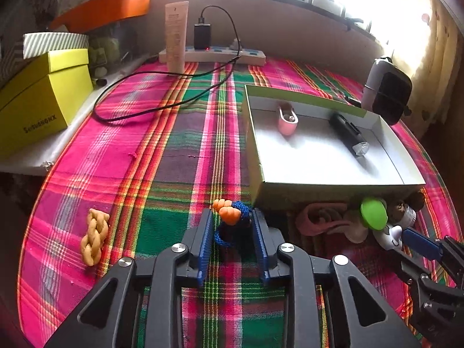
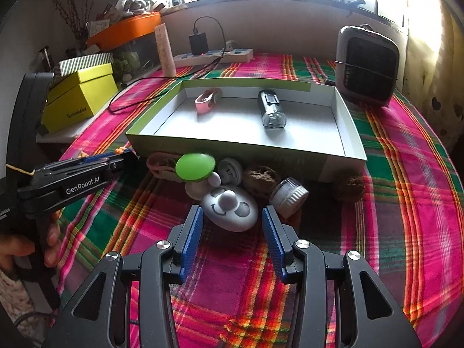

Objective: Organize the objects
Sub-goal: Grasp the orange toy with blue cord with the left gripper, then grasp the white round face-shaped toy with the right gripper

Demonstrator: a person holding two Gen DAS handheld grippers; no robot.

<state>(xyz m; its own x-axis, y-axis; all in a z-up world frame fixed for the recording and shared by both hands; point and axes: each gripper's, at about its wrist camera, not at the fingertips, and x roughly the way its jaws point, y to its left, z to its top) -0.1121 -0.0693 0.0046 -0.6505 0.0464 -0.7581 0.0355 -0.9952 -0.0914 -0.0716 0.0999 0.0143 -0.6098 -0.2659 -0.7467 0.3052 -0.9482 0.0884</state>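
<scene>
1. Left wrist view only: blue/orange braided cord (image 1: 232, 220) is seen between the pads of the left hand-held gripper (image 1: 232, 226), on the counter (image 1: 174, 159) near the box (image 1: 319, 185); grip can't be told. A tan braid (image 1: 94, 236) lies far left.
2. Right wrist view only: right hand-held gripper (image 2: 232, 220), released, is seen astride a smiley-face toy (image 2: 229, 207), w/ green disc (image 2: 195, 166) & walnut (image 2: 261, 179) beyond.
3. In box: pink clip (image 2: 206, 101), flashlight (image 2: 271, 113).

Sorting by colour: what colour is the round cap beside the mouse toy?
Bright green cap; clearest in the right wrist view.
</scene>
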